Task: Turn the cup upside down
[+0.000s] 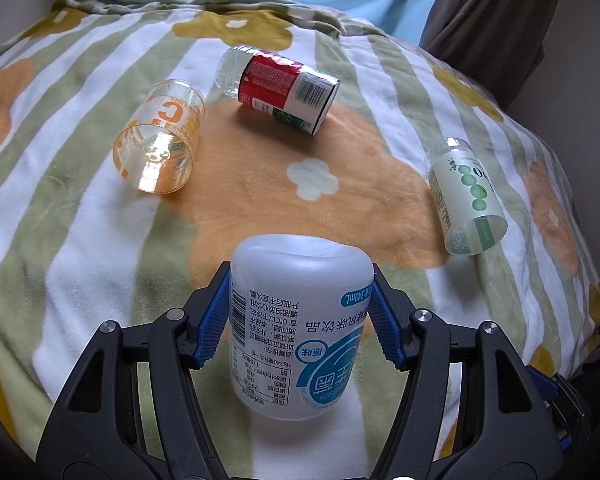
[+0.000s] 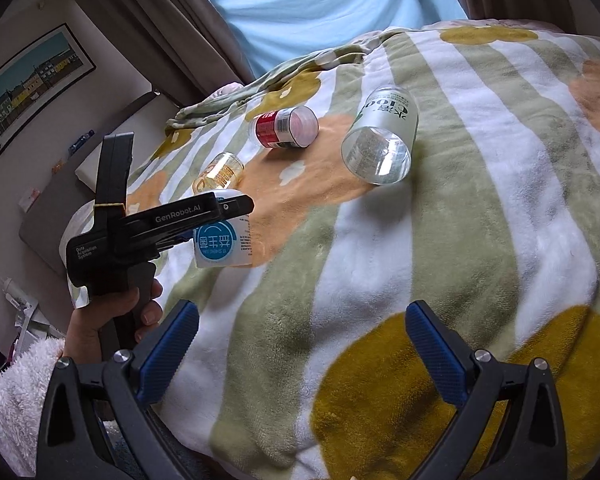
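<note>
A white translucent cup with a blue label [image 1: 296, 328] stands upside down on the blanket, its closed base on top and its print inverted. My left gripper [image 1: 300, 308] is shut on it, blue pads [image 1: 212, 320] pressed on both sides. The same cup shows in the right wrist view [image 2: 222, 242], held by the left gripper [image 2: 220, 210]. My right gripper [image 2: 300, 344] is open and empty, hovering above the blanket nearer the bed's front.
Three other cups lie on their sides on the striped floral blanket [image 1: 260, 184]: an orange-print clear one [image 1: 160, 136], a red-and-white one [image 1: 280, 88], a green-grape one [image 1: 466, 196]. Curtains and a blue cloth hang behind the bed [image 2: 332, 4].
</note>
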A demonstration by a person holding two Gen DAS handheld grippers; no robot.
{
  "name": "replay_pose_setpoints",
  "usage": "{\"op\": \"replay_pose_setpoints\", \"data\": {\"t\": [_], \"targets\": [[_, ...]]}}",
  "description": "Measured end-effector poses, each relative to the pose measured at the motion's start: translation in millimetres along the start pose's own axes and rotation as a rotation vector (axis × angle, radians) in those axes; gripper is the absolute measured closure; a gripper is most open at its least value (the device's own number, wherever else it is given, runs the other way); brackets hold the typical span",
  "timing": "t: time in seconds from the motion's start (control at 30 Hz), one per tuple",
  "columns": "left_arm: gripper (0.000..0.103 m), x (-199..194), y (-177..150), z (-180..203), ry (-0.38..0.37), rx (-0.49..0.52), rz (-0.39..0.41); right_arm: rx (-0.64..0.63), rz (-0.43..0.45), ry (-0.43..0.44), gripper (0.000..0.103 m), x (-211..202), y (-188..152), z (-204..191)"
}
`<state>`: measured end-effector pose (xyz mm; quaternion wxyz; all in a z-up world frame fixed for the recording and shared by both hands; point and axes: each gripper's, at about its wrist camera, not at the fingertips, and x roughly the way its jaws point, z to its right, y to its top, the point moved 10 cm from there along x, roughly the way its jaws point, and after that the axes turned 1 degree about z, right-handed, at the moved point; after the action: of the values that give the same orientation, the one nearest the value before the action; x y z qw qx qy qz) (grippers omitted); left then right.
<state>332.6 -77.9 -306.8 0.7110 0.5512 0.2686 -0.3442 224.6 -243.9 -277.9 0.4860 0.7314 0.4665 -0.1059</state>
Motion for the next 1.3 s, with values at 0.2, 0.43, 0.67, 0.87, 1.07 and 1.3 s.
{"op": "replay_pose_setpoints", "data": {"t": [0.2,0.43,0.67,0.87,1.07,1.3], "targets": [[0.043,-8.0,-7.8,3.9,0.004,0.031,-0.022,-0.014,-0.011,0.007,0.000,2.6,-1.7,-4.0],[0.043,-21.3,-25.2,6.0,0.005,0.056,-0.054,-0.019,-0.007,0.006,0.000,2.1,-0.4,-4.5],[0.043,-26.5,-33.9,8.1,0.017,0.097,-0.058,-0.027,-0.013,0.005,0.000,2.8,-1.7,-6.0],[0.038,-26.9,-33.1,9.6,0.022,0.110,-0.057,-0.027,-0.024,-0.004,0.000,6.0,-3.3,-4.2],[0.000,-33.1,-31.0,4.8,0.029,0.085,-0.022,-0.033,-0.037,-0.005,0.000,10.2,-5.9,-4.1],[0.000,-40.6,-30.7,0.0,0.029,0.070,-0.026,-0.059,-0.048,-0.015,0.000,14.5,-7.5,-6.6]]}}
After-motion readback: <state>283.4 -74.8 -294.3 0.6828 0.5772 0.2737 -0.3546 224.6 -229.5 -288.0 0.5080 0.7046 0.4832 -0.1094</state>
